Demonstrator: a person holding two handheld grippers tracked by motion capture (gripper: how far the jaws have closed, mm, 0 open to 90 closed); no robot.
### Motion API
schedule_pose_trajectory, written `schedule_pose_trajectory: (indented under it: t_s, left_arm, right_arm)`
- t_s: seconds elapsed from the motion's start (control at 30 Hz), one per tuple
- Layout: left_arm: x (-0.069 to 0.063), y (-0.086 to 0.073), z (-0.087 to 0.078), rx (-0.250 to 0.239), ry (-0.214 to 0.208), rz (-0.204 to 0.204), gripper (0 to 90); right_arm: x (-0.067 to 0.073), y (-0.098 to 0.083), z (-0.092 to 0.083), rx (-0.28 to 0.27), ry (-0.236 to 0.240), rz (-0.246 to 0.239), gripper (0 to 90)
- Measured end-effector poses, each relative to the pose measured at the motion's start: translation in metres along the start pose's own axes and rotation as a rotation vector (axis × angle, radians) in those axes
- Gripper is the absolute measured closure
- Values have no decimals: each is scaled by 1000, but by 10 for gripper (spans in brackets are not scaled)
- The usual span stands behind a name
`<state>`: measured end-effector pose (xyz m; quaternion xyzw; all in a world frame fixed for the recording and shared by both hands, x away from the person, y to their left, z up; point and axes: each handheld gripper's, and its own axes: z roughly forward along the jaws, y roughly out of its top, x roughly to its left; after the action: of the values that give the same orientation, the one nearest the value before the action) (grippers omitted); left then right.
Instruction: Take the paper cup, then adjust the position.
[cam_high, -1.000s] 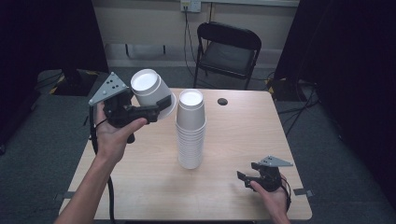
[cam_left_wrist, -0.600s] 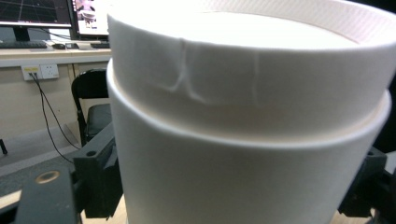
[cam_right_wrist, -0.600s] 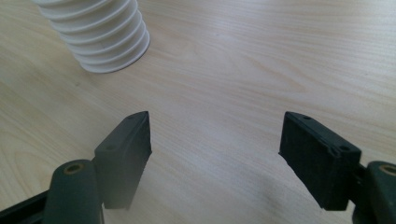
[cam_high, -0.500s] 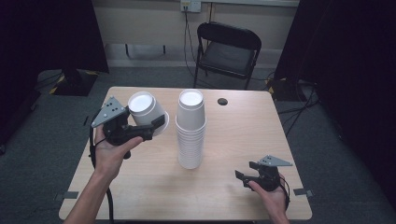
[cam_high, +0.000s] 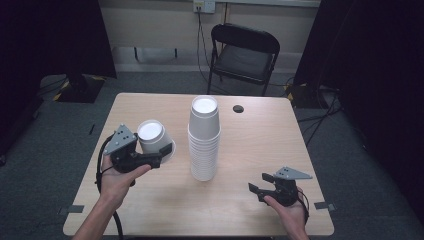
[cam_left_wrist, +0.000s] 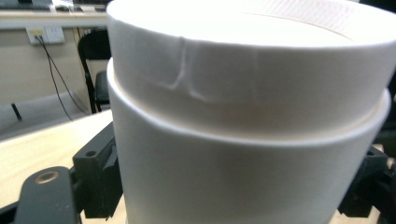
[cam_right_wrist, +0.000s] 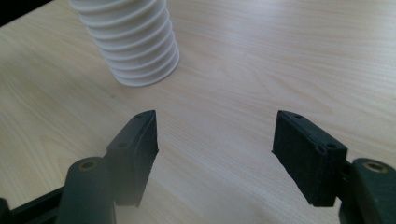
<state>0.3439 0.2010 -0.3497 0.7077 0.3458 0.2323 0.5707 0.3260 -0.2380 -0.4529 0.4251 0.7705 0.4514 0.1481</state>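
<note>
A white cup (cam_high: 151, 136) is being held clamped in the left gripper (cam_high: 161, 155), tilted above the desk (cam_high: 250, 210), left of the cup stack (cam_high: 204, 140). The right gripper (cam_high: 256, 190) is being held low near the stack, its jaws apart, just closing slightly with nothing between.

Cup stack (cam_high: 204, 140) mid-table (cam_high: 260, 150), chair (cam_high: 243, 55) behind

Bare table (cam_high: 250, 210) between grippers — tall cup stack (cam_high: 204, 140) mid-table
</note>
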Motion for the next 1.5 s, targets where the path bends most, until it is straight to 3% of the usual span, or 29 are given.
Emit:
schedule_pose_trajectory:
  t_s: [0.2,0.47,0.63,0.93,1.07,1.17,1.4,1.5]
  left_arm:
    - [-3,-21,-5,4,-2,-4,154]
    - [-8,-48,5,70,-34,4,154]
    - [-14,-54,6,84,-73,12,154]
    - [-24,-60,10,102,-89,3,153]
    - [-26,-64,13,118,-106,-82,154]
    - [-29,-66,15,124,-129,-120,155]
    - [-36,-67,17,100,-179,-197,154]
    - [-40,-65,18,95,-200,-207,154]
  right_arm:
    - [7,3,-4,-15,13,-18,313]
    - [20,8,-2,0,41,-54,311]
    - [27,13,-2,-5,74,-62,327]
    - [48,21,9,20,127,-128,378]
    - [62,25,14,16,156,-159,397]
    - [73,28,18,15,176,-189,407]
    - [97,34,30,19,229,-256,454]
    - [104,34,36,27,258,-265,454]
